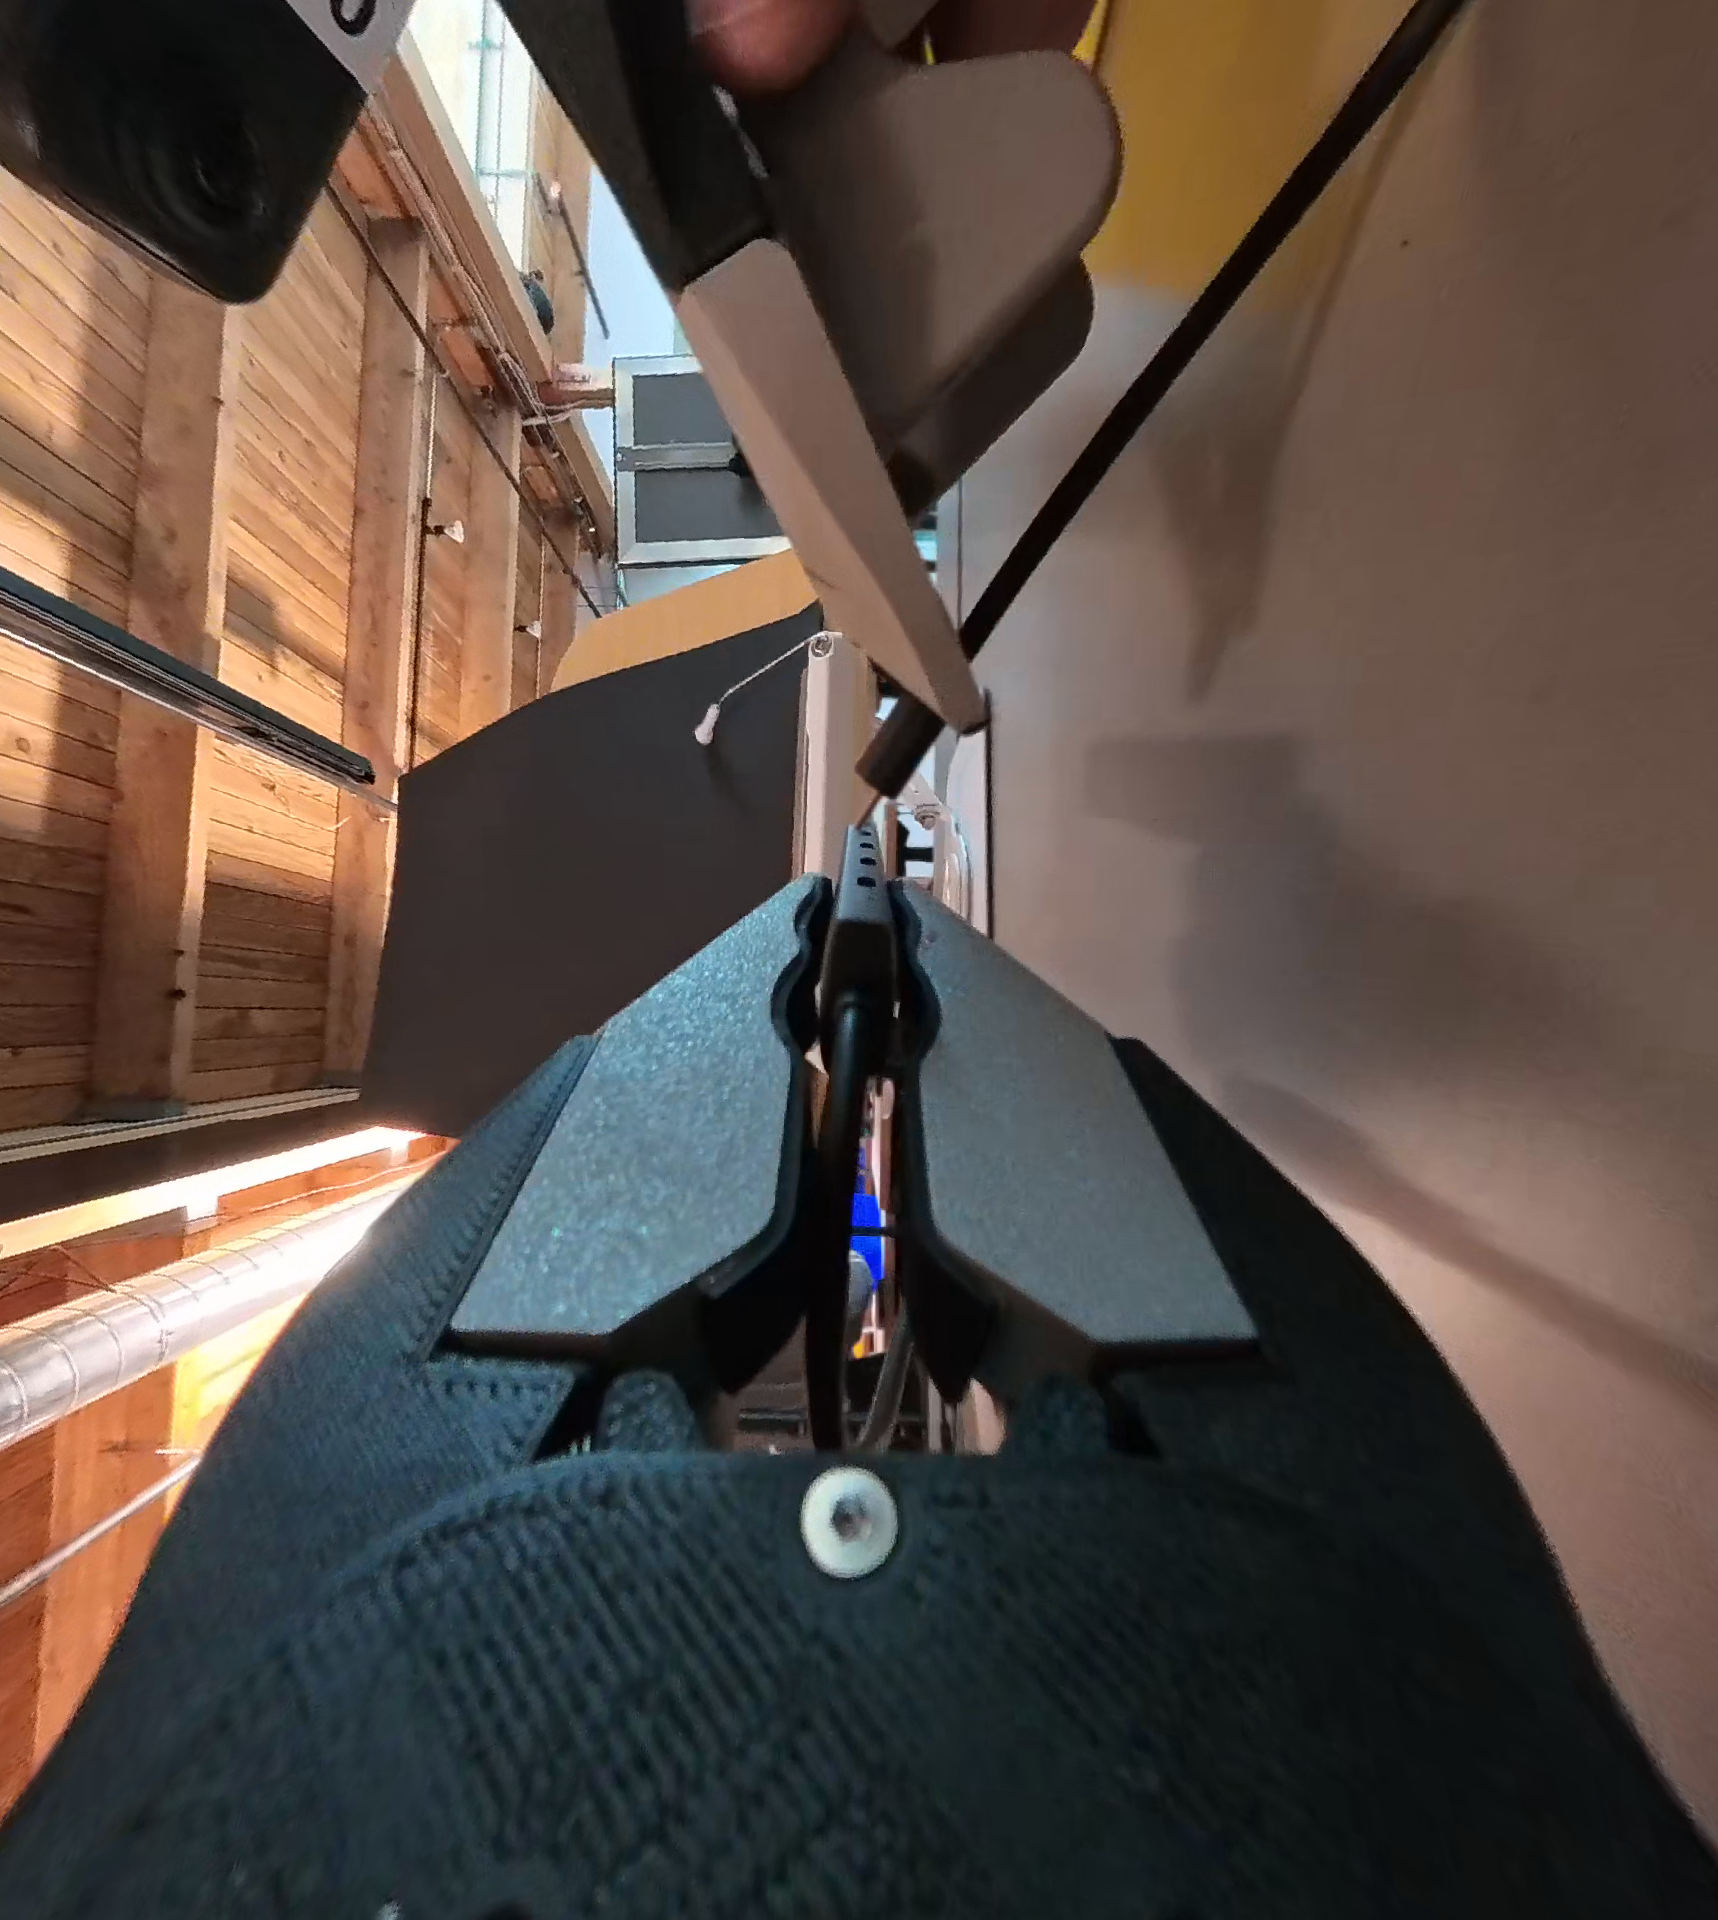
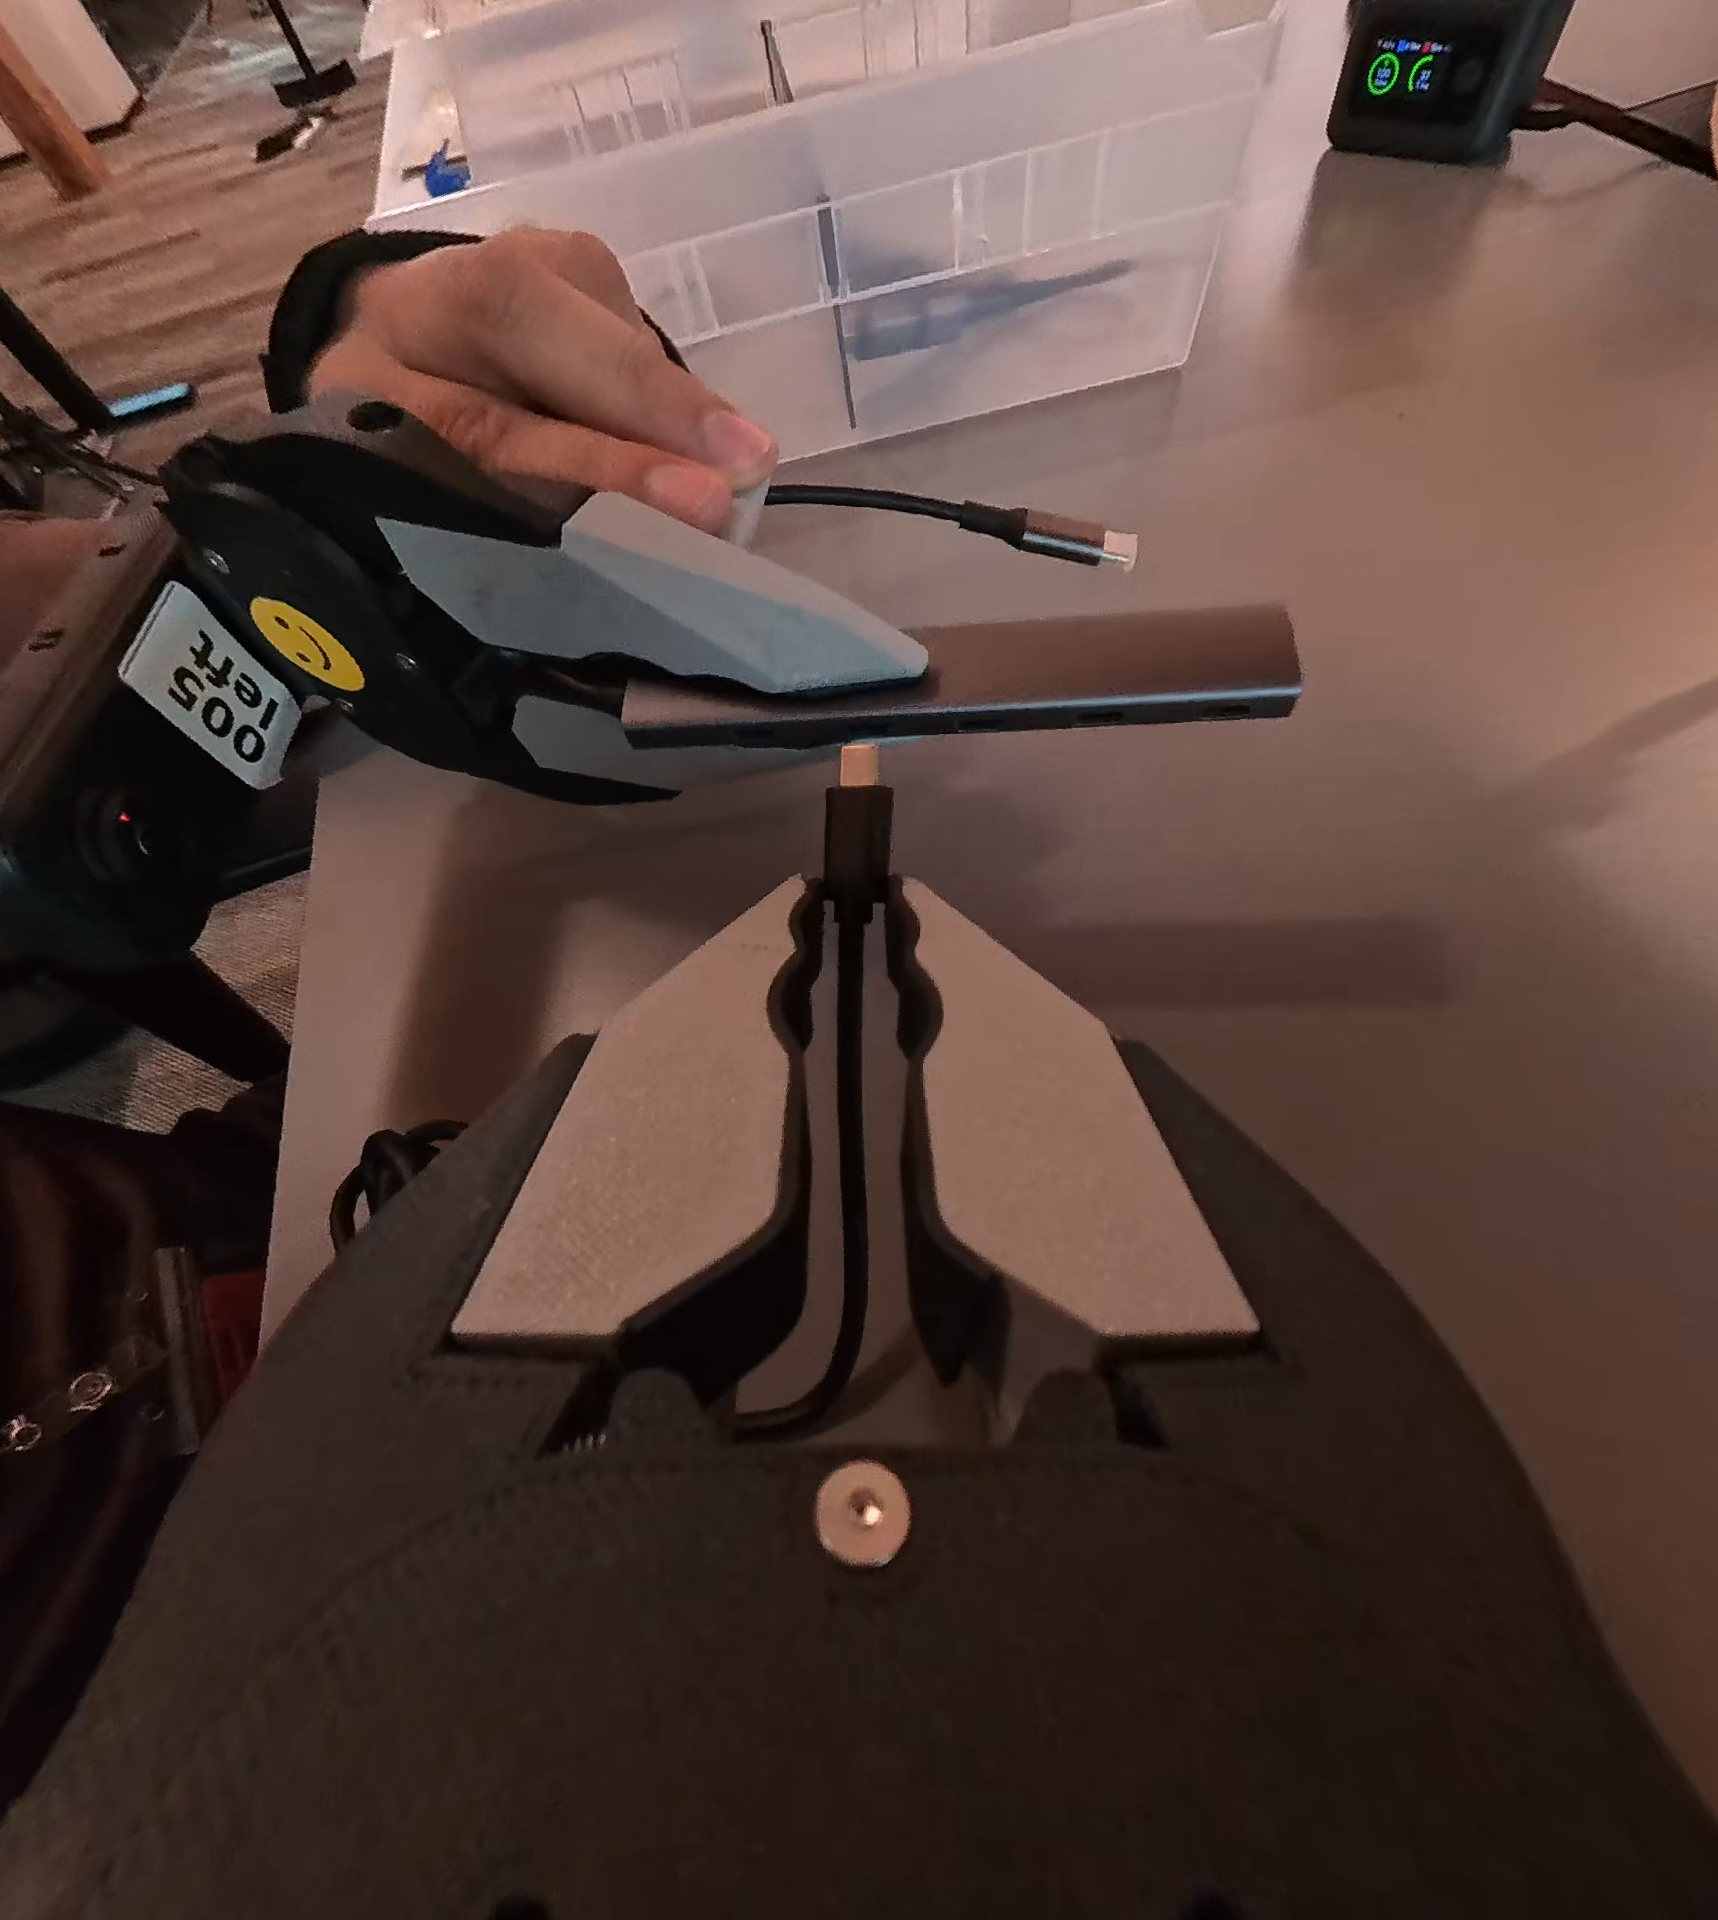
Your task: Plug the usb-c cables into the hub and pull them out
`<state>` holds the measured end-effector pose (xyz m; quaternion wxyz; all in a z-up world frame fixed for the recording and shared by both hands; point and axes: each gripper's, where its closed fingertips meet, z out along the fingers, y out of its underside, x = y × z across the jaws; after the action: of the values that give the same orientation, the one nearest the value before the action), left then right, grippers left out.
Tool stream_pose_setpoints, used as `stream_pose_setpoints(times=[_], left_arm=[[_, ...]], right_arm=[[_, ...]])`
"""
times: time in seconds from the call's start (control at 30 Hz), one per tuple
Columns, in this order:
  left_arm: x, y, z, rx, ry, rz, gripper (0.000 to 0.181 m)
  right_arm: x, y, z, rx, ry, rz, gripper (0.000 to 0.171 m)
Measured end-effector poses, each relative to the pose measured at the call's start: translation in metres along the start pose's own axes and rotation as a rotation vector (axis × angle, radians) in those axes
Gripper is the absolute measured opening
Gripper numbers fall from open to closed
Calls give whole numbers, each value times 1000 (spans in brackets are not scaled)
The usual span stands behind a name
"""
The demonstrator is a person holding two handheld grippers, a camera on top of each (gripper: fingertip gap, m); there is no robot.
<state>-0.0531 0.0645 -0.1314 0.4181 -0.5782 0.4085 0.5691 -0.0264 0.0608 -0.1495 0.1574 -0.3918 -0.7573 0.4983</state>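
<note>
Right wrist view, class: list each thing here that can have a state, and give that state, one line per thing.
left gripper: shut on the hub
right gripper: shut on the usb-c cable
hub: held above the table, ports facing the plug, nothing plugged in on that side
usb-c cable: plug just short of the hub, not inserted
hub's own cable: plug free, unplugged
small screen: lit
</note>
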Motion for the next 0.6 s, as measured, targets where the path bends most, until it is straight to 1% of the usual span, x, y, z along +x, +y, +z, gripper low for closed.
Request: stream_pose_setpoints(times=[0.37, 0.6], left_arm=[[3, -6, 1, 16, 1, 18, 8], [2, -9, 2, 18, -16, 71, 8]], right_arm=[[-1, 3, 2, -15, -11, 7, 9], [-3, 5, 1, -18, -48, 44, 9]])
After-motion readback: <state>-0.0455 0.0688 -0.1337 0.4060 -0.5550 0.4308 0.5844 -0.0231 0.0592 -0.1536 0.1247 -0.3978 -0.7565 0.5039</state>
